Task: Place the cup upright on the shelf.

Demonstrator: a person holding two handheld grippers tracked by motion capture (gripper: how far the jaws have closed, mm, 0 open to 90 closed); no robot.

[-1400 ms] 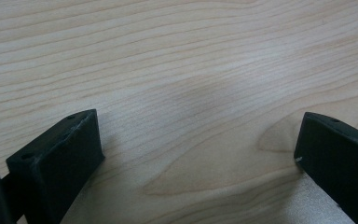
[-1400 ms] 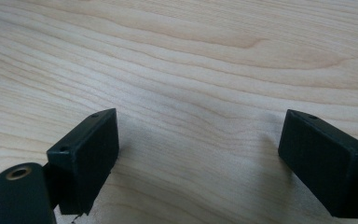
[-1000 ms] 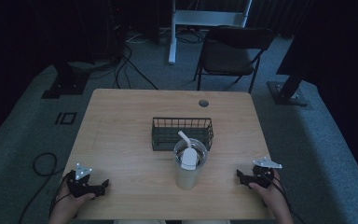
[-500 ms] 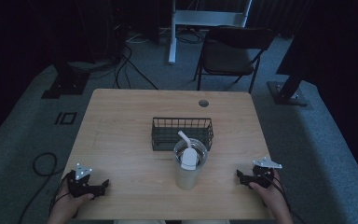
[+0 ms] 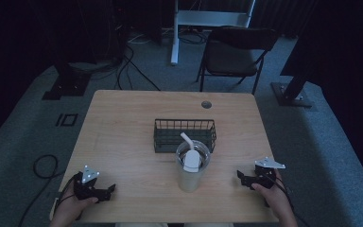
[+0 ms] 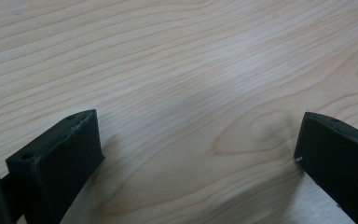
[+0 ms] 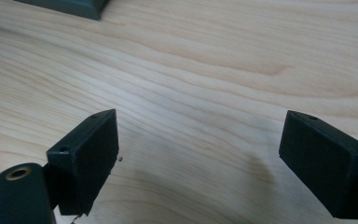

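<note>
A clear plastic cup point(image 5: 192, 169) with a white straw and a white object inside stands near the table's front middle. Just behind it sits a dark wire basket point(image 5: 184, 135). My left gripper point(image 5: 108, 189) rests on the wood at the front left, held by a hand; in the left gripper view it point(image 6: 198, 154) stands open over bare wood. My right gripper point(image 5: 241, 177) rests at the front right, its jaws toward the cup; in the right gripper view it point(image 7: 200, 154) is open with nothing between its fingers.
The wooden table point(image 5: 123, 127) has a round cable hole point(image 5: 206, 104) at the back right. A folding chair point(image 5: 234, 54) and a white stand point(image 5: 208, 19) are behind the table. Cables lie on the floor at left. A dark corner point(image 7: 65, 7) of an object shows at the right gripper view's top.
</note>
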